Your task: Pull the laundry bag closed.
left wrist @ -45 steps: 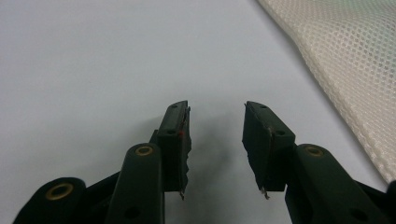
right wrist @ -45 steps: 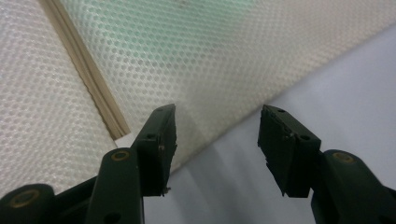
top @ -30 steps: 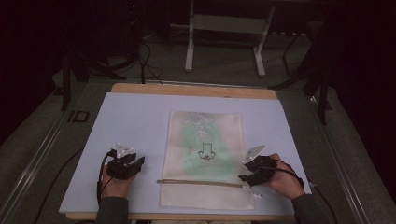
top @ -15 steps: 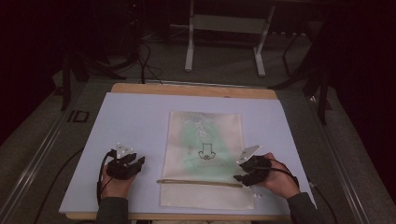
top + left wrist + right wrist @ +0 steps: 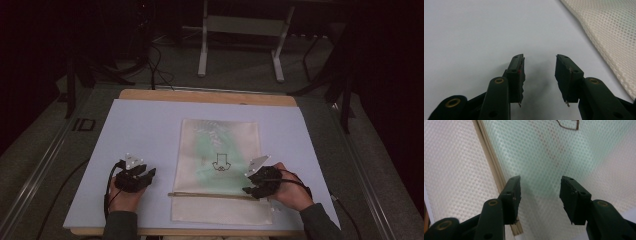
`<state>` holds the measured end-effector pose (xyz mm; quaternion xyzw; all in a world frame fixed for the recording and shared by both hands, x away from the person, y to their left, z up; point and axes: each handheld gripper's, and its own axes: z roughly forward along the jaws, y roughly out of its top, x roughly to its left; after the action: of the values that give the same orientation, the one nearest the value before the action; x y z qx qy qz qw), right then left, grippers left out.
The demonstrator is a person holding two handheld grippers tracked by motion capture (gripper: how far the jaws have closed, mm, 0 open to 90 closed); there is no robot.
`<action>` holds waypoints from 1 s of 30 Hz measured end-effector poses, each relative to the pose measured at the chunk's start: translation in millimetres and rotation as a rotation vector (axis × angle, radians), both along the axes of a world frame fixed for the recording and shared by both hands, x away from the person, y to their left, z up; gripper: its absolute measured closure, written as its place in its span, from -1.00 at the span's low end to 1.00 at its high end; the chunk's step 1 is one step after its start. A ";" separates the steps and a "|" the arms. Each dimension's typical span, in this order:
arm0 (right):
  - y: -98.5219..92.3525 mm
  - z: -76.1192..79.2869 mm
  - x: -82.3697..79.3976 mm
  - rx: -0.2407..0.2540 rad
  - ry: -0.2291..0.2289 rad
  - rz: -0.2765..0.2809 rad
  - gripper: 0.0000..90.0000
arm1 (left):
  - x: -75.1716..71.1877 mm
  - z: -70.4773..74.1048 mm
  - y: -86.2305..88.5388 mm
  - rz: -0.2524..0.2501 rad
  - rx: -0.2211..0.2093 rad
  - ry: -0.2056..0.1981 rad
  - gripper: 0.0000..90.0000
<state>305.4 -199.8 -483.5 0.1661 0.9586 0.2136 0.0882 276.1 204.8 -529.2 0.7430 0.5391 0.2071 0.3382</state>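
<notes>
Mesh bag (image 5: 220, 165) flat on desk (image 5: 145, 130), under right hand-held gripper (image 5: 260, 181), jaws apart above zipper strip (image 5: 491, 167). Left hand-held gripper (image 5: 134, 176) apart too, empty, bag edge just to its right. Best lowered squarely onto strip end, then closed.

The left black two-jaw handheld gripper (image 5: 539, 75) had flat rectangular pads, chipped along their lower edges, with a small red mark on one, and brass-coloured rivets at the linkage joints. The right black two-jaw handheld gripper (image 5: 540, 197) had the same pads and rivets. Each carried a grey three-cornered plate and a trailing black cable. The person wore dark grey-green long sleeves (image 5: 120, 226).
</notes>
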 end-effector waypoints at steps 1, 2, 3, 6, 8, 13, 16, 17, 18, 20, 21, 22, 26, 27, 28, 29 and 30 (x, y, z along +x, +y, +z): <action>1.6 0.1 0.1 0.004 -0.002 0.004 0.16 | 0.0 0.0 0.0 0.001 0.002 -0.001 0.29; 3.6 0.3 0.0 0.007 -0.002 0.007 0.16 | 0.1 0.1 0.1 0.003 0.001 -0.002 0.27; 5.1 0.7 -0.2 0.006 -0.002 0.007 0.16 | 0.2 0.0 0.1 0.006 -0.001 -0.003 0.27; 9.6 1.8 0.2 0.013 -0.004 0.018 0.16 | 0.3 -0.1 0.9 0.011 -0.004 0.002 0.27; 12.5 2.6 0.3 0.014 -0.003 0.024 0.16 | 0.7 -0.5 1.2 0.008 -0.010 0.007 0.26; 20.7 4.7 0.7 0.029 -0.005 0.041 0.15 | 1.2 -0.5 0.9 0.004 -0.010 0.012 0.26; 26.0 5.9 0.4 0.030 -0.007 0.049 0.14 | 1.2 -0.5 0.9 0.004 -0.010 0.012 0.26; 28.5 6.4 0.4 0.031 -0.009 0.056 0.14 | 1.2 -0.4 0.9 0.004 -0.010 0.012 0.26; 30.4 7.0 0.4 0.030 -0.009 0.062 0.14 | 1.2 -0.4 1.0 0.004 -0.010 0.012 0.26; 34.3 7.9 0.5 0.035 -0.012 0.070 0.14 | 1.2 -0.4 1.1 0.005 -0.006 0.012 0.26; 36.2 8.5 0.3 0.036 -0.011 0.073 0.14 | 1.2 -0.4 1.1 0.006 -0.006 0.013 0.26; 38.0 8.7 0.3 0.040 -0.011 0.079 0.14 | 1.3 -0.5 1.2 0.006 -0.005 0.013 0.26; 45.2 8.9 -0.1 0.043 -0.011 0.092 0.13 | 1.3 -0.5 1.4 0.008 -0.003 0.013 0.26; 47.0 8.8 -0.1 0.044 -0.012 0.099 0.13 | 1.3 -0.5 1.5 0.009 -0.002 0.013 0.26; 48.8 8.8 -0.5 0.046 -0.008 0.099 0.13 | 1.3 -0.4 1.5 0.008 -0.001 0.013 0.26; 50.5 8.8 -0.5 0.047 -0.013 0.104 0.13 | 1.4 -0.4 1.5 0.007 -0.001 0.014 0.26; 51.7 9.0 -0.6 0.048 -0.010 0.107 0.13 | 1.2 -0.3 1.2 0.009 0.001 0.013 0.26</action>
<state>304.8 -148.1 -474.6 0.1153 0.9604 0.2417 0.0776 277.3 206.0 -529.5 0.7422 0.5444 0.2039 0.3335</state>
